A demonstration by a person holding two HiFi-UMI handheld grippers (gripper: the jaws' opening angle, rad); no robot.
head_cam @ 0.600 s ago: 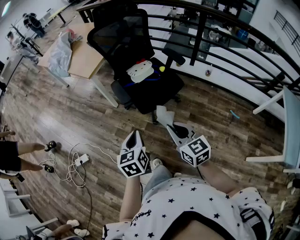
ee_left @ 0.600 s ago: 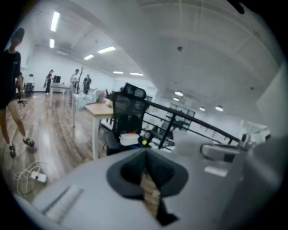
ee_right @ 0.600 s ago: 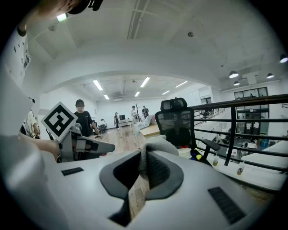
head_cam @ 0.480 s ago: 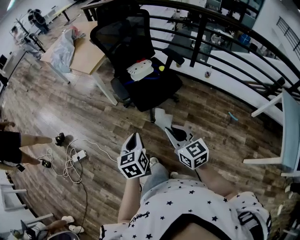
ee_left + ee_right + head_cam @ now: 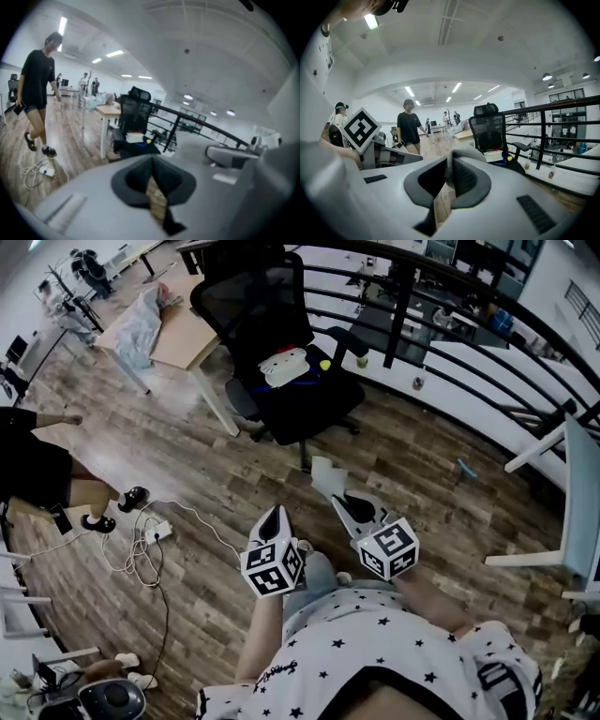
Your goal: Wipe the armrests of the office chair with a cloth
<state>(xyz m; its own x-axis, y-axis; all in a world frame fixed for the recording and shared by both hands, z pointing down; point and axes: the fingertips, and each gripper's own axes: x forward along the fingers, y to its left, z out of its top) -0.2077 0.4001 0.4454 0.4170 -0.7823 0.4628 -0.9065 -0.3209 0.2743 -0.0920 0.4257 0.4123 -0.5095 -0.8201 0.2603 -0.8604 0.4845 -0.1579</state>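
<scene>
No readable brand. The only print is the black-and-white square markers on each cube, and the script on the star-print shirt [image 5: 375,643] hem is too small to read.

The office chair [image 5: 281,352] stands far-centre on the wood floor [image 5: 187,474]. Its mesh back is on the far-left and the seat faces near-right. A white object [image 5: 283,365] and a yellow ball [image 5: 324,364] lie on the seat. The right armrest [image 5: 349,341] sticks out to the right of the seat, its long axis running roughly near-far. The other armrest [image 5: 239,395] is on the seat's left.

The right claw [image 5: 339,497] is clamped on the cloth [image 5: 324,472], with both forearms out in front of the torso. The claw points far-left toward the chair and is well apart from it. The pale cloth bunches out past the tips, with nothing touching the armrests.

The left claw [image 5: 273,515] is just beside the right one and points far. Its jaws are together with nothing between them.

A wooden worktop [image 5: 183,338] stands left of the chair. A person [image 5: 37,474] stands at the far left, near a cable [image 5: 141,559] on the floor. A black railing [image 5: 441,296] runs behind the chair.
</scene>
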